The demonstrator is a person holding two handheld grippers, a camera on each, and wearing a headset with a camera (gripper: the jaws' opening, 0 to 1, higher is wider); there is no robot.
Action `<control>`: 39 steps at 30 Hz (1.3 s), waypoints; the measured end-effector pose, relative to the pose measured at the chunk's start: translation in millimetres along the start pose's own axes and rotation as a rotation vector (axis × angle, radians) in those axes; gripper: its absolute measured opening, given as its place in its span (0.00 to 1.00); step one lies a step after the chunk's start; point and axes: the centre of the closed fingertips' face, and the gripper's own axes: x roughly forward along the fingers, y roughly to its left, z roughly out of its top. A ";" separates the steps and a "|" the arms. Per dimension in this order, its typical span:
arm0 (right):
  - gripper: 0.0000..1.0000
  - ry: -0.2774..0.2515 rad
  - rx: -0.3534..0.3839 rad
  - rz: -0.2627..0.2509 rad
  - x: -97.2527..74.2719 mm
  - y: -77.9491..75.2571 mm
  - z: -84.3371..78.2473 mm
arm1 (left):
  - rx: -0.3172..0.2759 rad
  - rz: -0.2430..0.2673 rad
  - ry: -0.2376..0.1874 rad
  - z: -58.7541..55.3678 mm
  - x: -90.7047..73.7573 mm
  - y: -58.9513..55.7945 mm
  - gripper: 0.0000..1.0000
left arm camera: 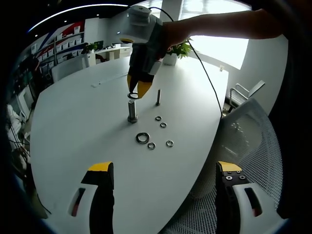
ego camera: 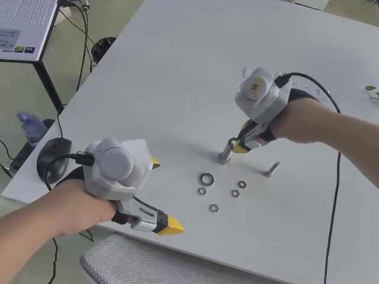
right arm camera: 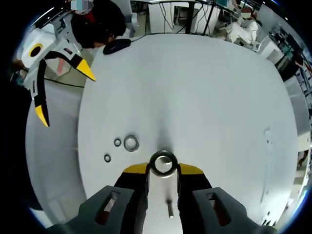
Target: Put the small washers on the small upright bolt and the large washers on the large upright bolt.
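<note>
Large washer (right arm camera: 163,163) pinched between right gripper (right arm camera: 163,168) fingers, above large bolt (left arm camera: 132,113).

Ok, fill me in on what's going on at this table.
A person works with a hand-held gripper in each hand. The right hand-held gripper is shut on a large washer and holds it right at the top of the large upright bolt. The left hand-held gripper is open and holds nothing, near the table's edge. A second large washer and four small washers lie loose on the table. The small bolt stands bare.
</note>
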 end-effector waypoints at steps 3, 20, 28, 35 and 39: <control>0.21 0.006 -0.001 0.007 3.3 0.6 0.8 | 0.002 0.000 -0.001 -0.1 0.5 0.7 0.86; 0.21 0.036 -0.029 0.016 14.4 -0.3 -1.6 | 0.001 -0.013 0.009 0.1 6.1 3.3 0.86; 0.21 0.052 -0.040 0.022 23.2 -0.7 -4.4 | -0.007 -0.009 0.009 2.6 4.9 6.4 0.85; 0.21 0.064 -0.050 0.024 31.4 -2.0 -7.0 | -0.006 -0.012 0.014 1.3 5.7 6.1 0.84; 0.21 0.063 -0.053 0.030 38.1 -4.3 -8.7 | -0.008 -0.012 0.015 0.1 6.6 6.5 0.83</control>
